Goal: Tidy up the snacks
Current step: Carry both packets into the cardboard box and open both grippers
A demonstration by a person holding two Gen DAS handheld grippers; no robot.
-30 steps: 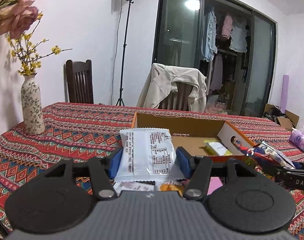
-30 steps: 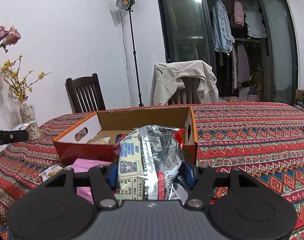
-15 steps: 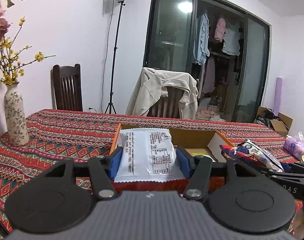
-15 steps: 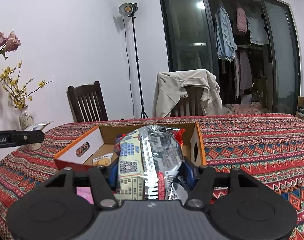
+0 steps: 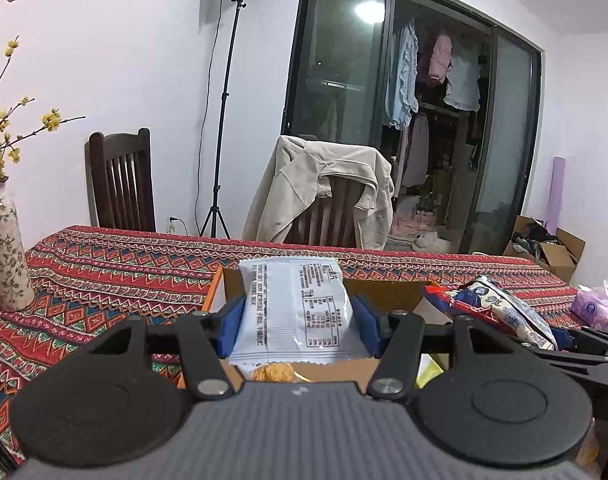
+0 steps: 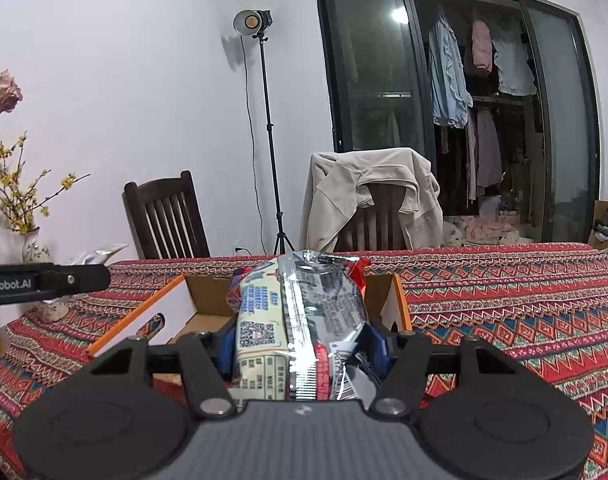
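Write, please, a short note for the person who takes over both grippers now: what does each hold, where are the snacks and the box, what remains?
Left gripper: shut on the white snack packet, held above the cardboard box.
Right gripper: shut on the silver snack bag, also at the box, near its right end.
Box: open, on the patterned tablecloth; a yellow packet and an orange snack show below the left gripper.
Done: both snacks picked up and brought to the box.
Left: lower and release both into the box. Whether more snacks remain on the table cannot be told.
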